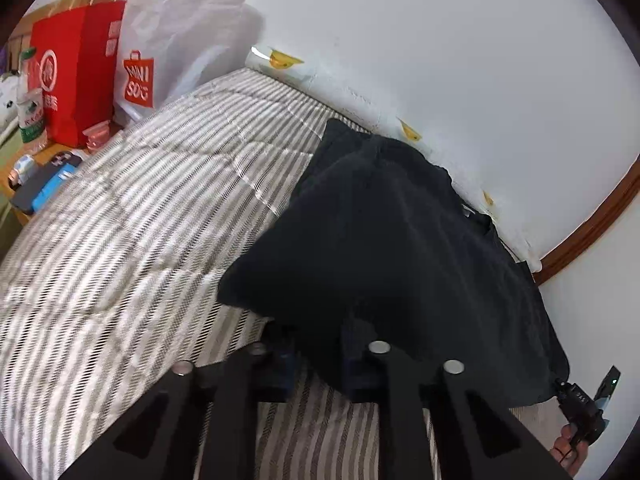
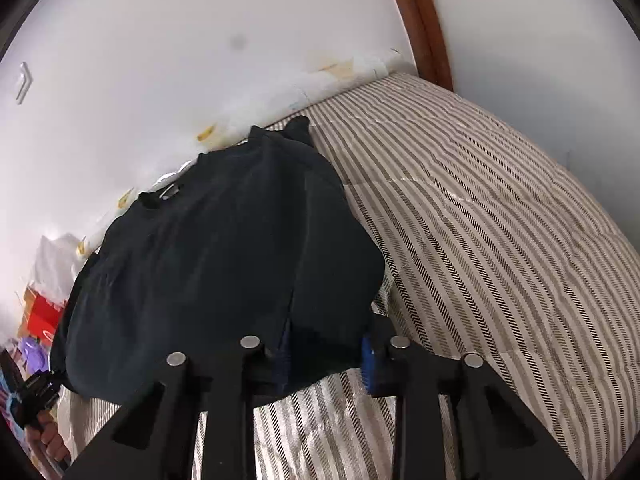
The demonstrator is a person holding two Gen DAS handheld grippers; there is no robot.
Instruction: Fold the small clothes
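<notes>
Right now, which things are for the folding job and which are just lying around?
For the job: black shirt, left gripper, right gripper, striped bed cover.

Just lying about: red paper bag, white shopping bag, water bottle, phone.

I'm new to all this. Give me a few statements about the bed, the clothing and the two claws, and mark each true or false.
1. The dark shirt lies on a striped quilt. True.
2. The shirt is bright red. False: it is black or very dark navy; the red thing is a paper bag beside the bed.
3. The far edge of the shirt, with its neckline, lies close to the white wall. True.
4. The left claw hangs well clear of the shirt. False: the near edge of the cloth sits between its fingers.
5. The right claw has the shirt's near edge between its fingers. True.
6. The shirt is already a small neat square. False: it is spread broadly, with one side turned in.
</notes>
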